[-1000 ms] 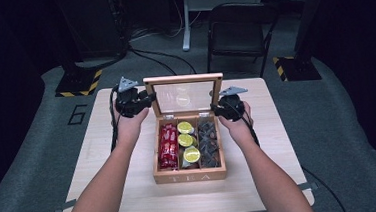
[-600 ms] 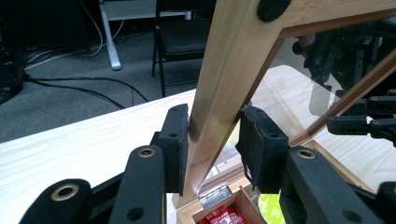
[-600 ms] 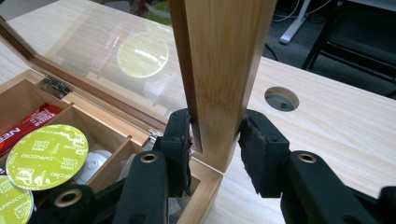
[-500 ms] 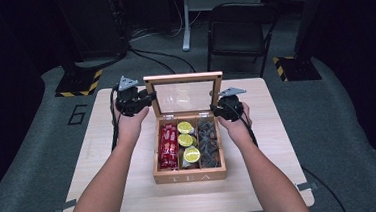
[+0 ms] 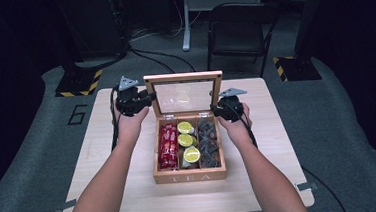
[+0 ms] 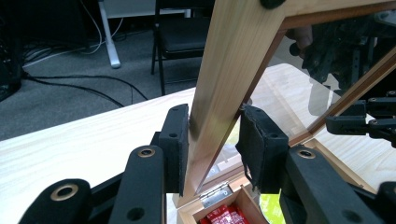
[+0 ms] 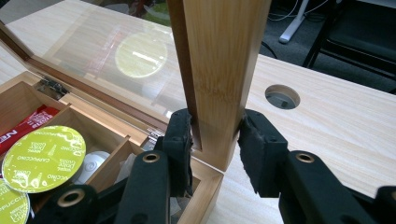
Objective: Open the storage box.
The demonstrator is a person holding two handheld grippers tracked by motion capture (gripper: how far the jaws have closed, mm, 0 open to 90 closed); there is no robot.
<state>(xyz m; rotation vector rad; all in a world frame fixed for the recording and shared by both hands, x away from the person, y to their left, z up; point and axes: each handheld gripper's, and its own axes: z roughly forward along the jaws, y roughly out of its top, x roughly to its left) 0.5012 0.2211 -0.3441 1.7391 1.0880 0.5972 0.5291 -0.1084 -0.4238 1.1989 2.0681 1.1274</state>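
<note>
The left tool (image 6: 212, 149) pinches the left side rail of the glass lid (image 6: 233, 70); the right tool (image 7: 215, 149) seems to clamp the right rail, though one pad looks barely touching. The lid stands upright over the open tea box (image 5: 188, 175), mid-desk (image 5: 279, 144), holding red sachets (image 5: 168, 145) and green capsules (image 5: 191, 155).
</note>
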